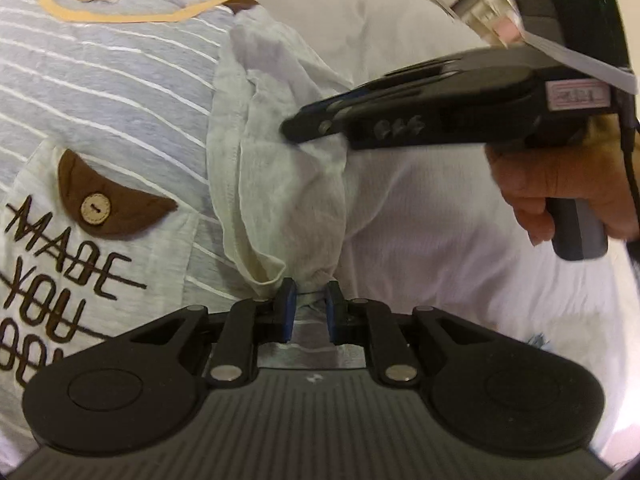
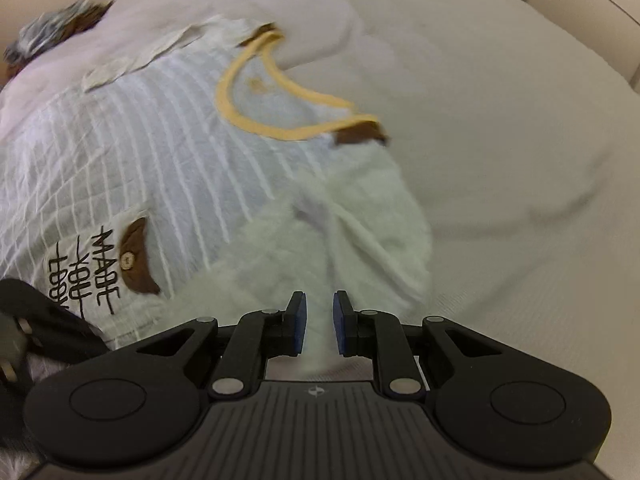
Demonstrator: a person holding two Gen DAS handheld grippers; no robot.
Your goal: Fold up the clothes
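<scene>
While the striped T-shirt (image 2: 160,152) lies face up and spread across the bed sheet (image 2: 520,160), its cream sleeve (image 1: 280,184) on the side away from the chest pocket (image 1: 108,196) is bunched up and caught from two ends. Nearest the pocket, the left gripper (image 1: 311,304) has its blue pads drawn close on the sleeve's hem, cloth pinched between them; further from the pocket, the right gripper (image 1: 292,132) has its tips pressed into the sleeve's upper folds, and its own view shows fabric (image 2: 320,312) between pads set narrowly apart. The likely trouble, as I judge it, is a thin pinch: soft knit could slip from either gripper once the sleeve is carried over, leaving a crooked fold, or a pull could drag the whole shirt and wrinkle the stripes. Beyond the sleeve, the sheet is pale, soft and creased, so it gives little friction; a dark crumpled garment (image 2: 60,28) lies past the shirt's far shoulder, and a padded bed edge (image 2: 592,8) rims the mattress.
</scene>
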